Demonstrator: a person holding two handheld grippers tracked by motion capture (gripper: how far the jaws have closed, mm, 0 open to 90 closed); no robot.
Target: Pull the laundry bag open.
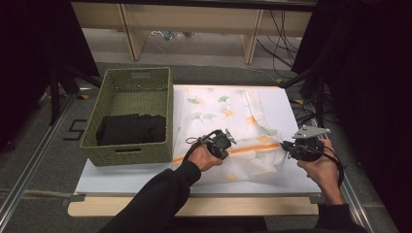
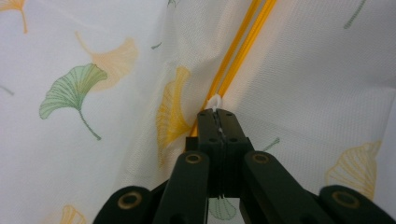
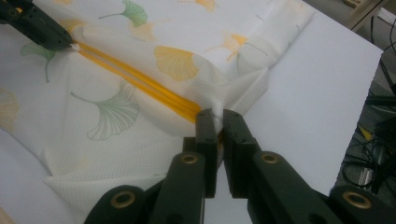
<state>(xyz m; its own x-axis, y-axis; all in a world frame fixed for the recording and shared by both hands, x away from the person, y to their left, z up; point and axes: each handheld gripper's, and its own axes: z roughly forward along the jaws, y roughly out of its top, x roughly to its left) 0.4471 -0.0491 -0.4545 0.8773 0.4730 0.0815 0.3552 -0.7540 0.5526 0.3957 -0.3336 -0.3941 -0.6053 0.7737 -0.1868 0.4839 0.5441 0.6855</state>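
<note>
Looking down from the high view, a green woven basket (image 1: 133,114) sits at the left of the white bench (image 1: 121,177) with a folded black garment (image 1: 130,128) lying inside it, while a white cloth printed with ginkgo leaves (image 1: 218,114) is spread just beside it to the right. The left gripper (image 1: 228,138) and right gripper (image 1: 285,145) both meet the cloth's near part along an orange stripe (image 1: 252,147), held in hands with forearms coming in from below, the left sleeve black. In the left gripper view, the jaws are pressed together on a pinch of cloth right at the double orange stripe (image 2: 236,51). In the right gripper view, the jaws are nipped on the cloth's (image 3: 140,74) bunched edge where the stripe (image 3: 140,84) ends, with the left gripper (image 3: 70,45) at the stripe's far end.
</note>
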